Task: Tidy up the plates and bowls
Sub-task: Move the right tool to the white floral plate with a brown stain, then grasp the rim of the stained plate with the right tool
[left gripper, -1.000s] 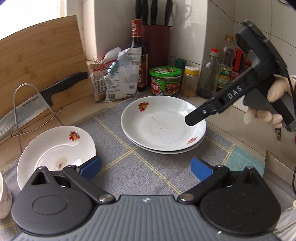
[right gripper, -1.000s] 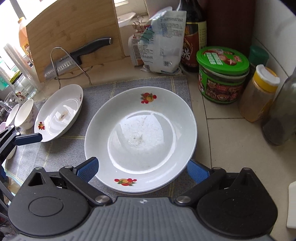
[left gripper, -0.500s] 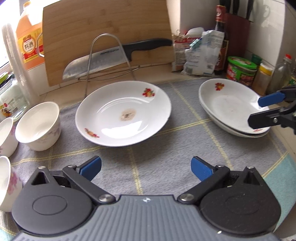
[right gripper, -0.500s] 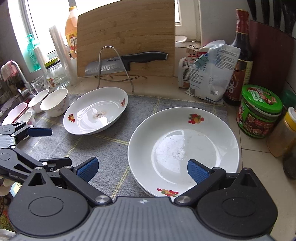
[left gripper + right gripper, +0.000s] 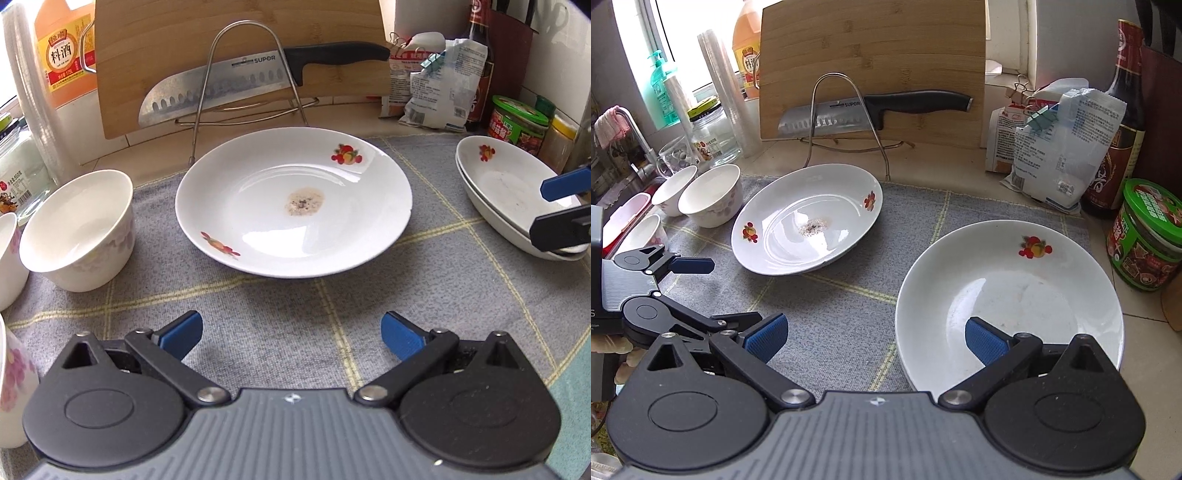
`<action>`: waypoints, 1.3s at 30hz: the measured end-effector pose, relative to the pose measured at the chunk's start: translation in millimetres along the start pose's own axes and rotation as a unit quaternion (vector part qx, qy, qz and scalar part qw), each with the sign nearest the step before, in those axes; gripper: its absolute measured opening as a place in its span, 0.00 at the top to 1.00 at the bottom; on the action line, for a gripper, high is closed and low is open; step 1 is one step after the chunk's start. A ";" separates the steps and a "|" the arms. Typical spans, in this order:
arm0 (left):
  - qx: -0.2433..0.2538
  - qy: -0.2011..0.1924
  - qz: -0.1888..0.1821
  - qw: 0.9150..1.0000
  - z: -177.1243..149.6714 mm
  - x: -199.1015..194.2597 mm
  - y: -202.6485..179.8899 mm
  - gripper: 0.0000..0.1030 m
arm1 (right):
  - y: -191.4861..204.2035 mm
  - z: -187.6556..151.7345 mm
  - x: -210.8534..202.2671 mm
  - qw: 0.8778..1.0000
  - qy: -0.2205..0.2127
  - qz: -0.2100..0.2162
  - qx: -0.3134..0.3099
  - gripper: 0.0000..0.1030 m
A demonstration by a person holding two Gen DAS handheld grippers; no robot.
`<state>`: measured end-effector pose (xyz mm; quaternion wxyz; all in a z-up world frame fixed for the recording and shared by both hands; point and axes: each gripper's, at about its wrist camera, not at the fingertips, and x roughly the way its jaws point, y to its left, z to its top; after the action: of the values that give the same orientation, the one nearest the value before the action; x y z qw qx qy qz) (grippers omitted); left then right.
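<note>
Left gripper [image 5: 291, 332]: jaws wide, empty, facing soiled fruit-print plate [image 5: 293, 201] on grey mat [image 5: 258, 306] | right gripper [image 5: 873, 338]: spread, empty, over two stacked plates [image 5: 1008, 295] | advice: pinch near rim squarely; lift level onto stack

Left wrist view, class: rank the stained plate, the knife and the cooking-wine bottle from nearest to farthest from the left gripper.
1. Stained plate: straight ahead of the left gripper, on the mat.
2. Knife: behind the plate, on the wire rack.
3. Cooking-wine bottle: far back left.
</note>
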<state>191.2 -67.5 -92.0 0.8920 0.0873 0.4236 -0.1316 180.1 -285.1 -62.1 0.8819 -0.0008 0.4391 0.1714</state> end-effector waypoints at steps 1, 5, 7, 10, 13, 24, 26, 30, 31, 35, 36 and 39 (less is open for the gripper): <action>0.001 0.001 -0.003 1.000 0.2 2.5 1.9 0.01 | 2.1 2.1 3.2 1.000 0.003 -0.003 0.000 0.00; -0.003 -0.004 -0.020 1.000 -0.2 8.8 10.0 0.01 | 10.6 12.1 14.7 1.000 0.006 -0.001 -0.002 0.00; 0.001 -0.010 -0.023 1.000 1.7 10.9 11.4 0.01 | 14.3 17.7 20.4 1.000 0.006 -0.001 -0.007 0.00; 0.008 -0.018 -0.030 0.999 5.8 14.8 12.5 0.00 | 18.0 27.7 30.0 1.000 0.010 0.001 -0.011 0.00; 0.013 -0.025 -0.036 0.999 8.4 18.6 14.6 0.00 | 20.8 39.9 40.6 1.000 0.012 0.006 -0.015 0.00; 0.022 -0.039 -0.045 0.998 19.1 30.8 15.7 0.00 | 21.0 81.6 92.1 0.998 0.043 0.026 -0.021 0.00; 0.026 -0.044 -0.048 0.998 18.7 31.4 16.1 0.00 | 19.2 89.1 105.3 0.998 0.057 0.029 -0.019 0.00; 0.027 -0.047 -0.050 0.997 18.1 30.9 16.5 0.00 | 13.7 100.8 130.2 0.995 0.086 0.047 -0.013 0.00; 0.026 -0.047 -0.050 0.997 18.0 30.5 16.3 0.00 | 12.6 102.4 135.0 0.995 0.090 0.050 -0.012 0.00; 0.027 -0.047 -0.050 0.997 17.7 29.7 16.1 0.00 | 6.7 110.3 152.1 0.991 0.107 0.079 -0.006 0.00; 0.027 -0.048 -0.051 0.997 17.4 29.3 16.0 0.00 | 5.4 112.7 155.9 0.990 0.109 0.087 -0.005 0.00; 0.027 -0.053 -0.051 0.997 14.8 27.8 16.5 0.00 | 4.9 121.6 163.5 0.988 0.111 0.110 -0.012 0.00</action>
<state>224.0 -60.3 -103.7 0.9026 0.0828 0.3759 -0.1928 363.7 -212.7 -113.3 0.8034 0.0181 0.5298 0.2712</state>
